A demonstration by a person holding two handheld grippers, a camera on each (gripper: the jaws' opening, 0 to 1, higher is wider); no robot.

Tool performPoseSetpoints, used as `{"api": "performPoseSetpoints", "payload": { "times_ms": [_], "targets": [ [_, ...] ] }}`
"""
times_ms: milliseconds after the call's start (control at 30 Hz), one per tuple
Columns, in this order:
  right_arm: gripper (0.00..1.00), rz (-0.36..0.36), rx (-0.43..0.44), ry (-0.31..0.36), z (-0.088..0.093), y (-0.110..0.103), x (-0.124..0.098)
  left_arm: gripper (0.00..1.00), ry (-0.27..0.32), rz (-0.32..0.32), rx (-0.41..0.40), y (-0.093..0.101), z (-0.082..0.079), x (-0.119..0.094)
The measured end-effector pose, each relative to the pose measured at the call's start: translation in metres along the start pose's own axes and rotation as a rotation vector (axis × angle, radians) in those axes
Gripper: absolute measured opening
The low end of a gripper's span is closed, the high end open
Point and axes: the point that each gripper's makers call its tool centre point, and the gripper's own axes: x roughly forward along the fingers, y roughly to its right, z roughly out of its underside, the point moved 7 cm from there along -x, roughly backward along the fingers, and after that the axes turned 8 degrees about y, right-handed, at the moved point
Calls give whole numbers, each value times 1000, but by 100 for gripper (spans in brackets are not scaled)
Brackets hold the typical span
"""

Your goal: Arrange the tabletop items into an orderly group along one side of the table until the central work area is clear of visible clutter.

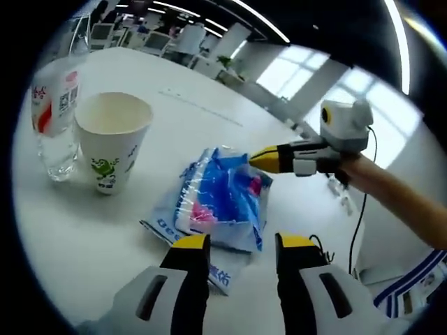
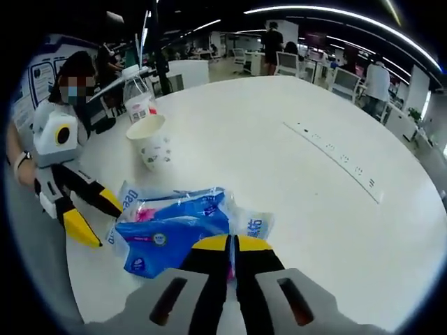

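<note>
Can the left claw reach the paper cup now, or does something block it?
Probably yes. The left claw is open above the blue tissue pack, and the paper cup stands beyond to the side with bare table between. The water bottle stands close beside the cup, so the approach needs care.

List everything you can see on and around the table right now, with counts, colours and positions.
Tissue pack: one, blue and white plastic with pink print, lying flat on the table between the two grippers.
Paper cup: one, white with green print, upright, beside the pack.
Water bottle: one, clear with red and white label, upright, just beyond the cup.
Table: one, white, round-edged.
People: several, at desks in the background.
Left gripper: yellow-tipped, open, just short of the pack.
Right gripper: yellow-tipped, shut at the pack's edge.
</note>
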Motion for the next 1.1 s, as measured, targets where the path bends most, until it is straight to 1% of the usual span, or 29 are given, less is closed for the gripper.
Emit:
{"api": "performPoseSetpoints", "payload": {
  "times_ms": [200,367,533,600,667,700,767,867,1100],
  "targets": [
    [0,6,30,2,4,-2,-4,32,9,-9,6,-1,-1,1],
    [0,9,56,-1,5,-9,-9,30,20,-11,17,-1,-2,0],
    [0,8,78,5,8,-15,-17,28,13,-19,22,-3,-2,0],
    [0,11,99,11,10,-18,-20,27,12,-20,32,-4,-1,0],
    [0,9,106,18,12,-17,-22,23,13,-20,37,-5,-1,0],
    [0,8,112,21,14,-19,-23,18,13,-21,46,-5,-1,0],
    [0,6,121,22,17,-19,-24,12,11,-15,58,-5,0,0],
    [0,10,142,36,20,-20,-28,12,9,-16,59,-6,1,0],
    [0,12,172,42,25,-25,-34,7,16,-15,81,-5,0,0]
  ]
}}
